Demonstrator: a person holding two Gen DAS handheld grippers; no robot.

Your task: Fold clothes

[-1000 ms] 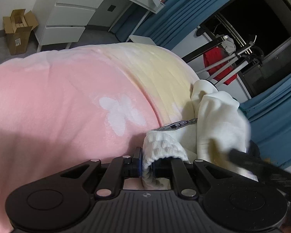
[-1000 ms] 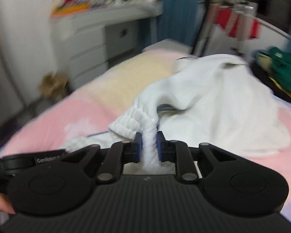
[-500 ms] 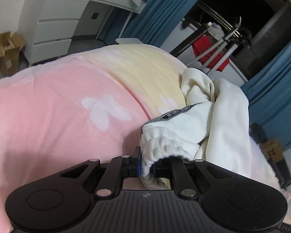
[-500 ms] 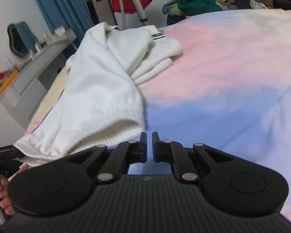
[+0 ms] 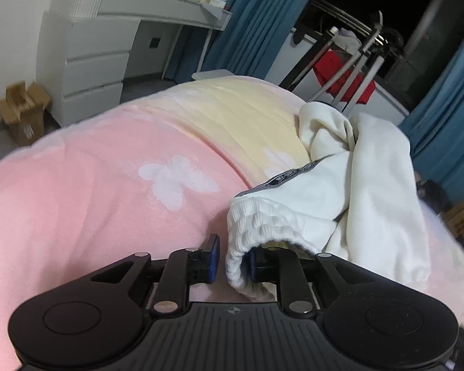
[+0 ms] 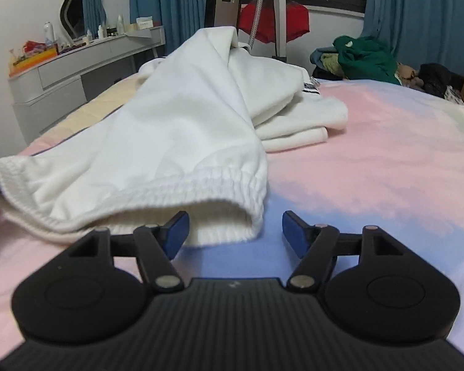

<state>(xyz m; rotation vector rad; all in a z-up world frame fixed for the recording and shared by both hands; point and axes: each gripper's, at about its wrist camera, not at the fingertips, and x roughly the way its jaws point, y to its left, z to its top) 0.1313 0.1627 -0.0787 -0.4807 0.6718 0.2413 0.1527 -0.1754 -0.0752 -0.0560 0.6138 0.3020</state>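
A: The white garment (image 6: pixel 182 123) lies heaped on the bed's pink blanket (image 5: pixel 77 204), its ribbed waistband (image 6: pixel 219 182) nearest the cameras; the rest of it is bunched up toward the yellow end of the blanket.

B: And the left tool (image 5: pixel 232 258); its jaws have just been opening, there is a clear gap beside the left blue pad, and the ribbed edge (image 5: pixel 263 225) sits between the fingers, draped against the right one; it is no longer pinched.

A: Over to the right tool (image 6: pixel 235 232); its jaws have also just been opening and now stand wide apart, nothing pressed between the pads; the waistband's open corner lies just ahead of its left finger (image 6: pixel 176 228), with bare blue blanket between the tips.

B: Beyond the bed, a grey bench (image 6: pixel 77 71) with drawers stands against the wall by blue curtains (image 6: pixel 417 15); a green pile of clothes (image 6: pixel 365 57) rests at the far side.
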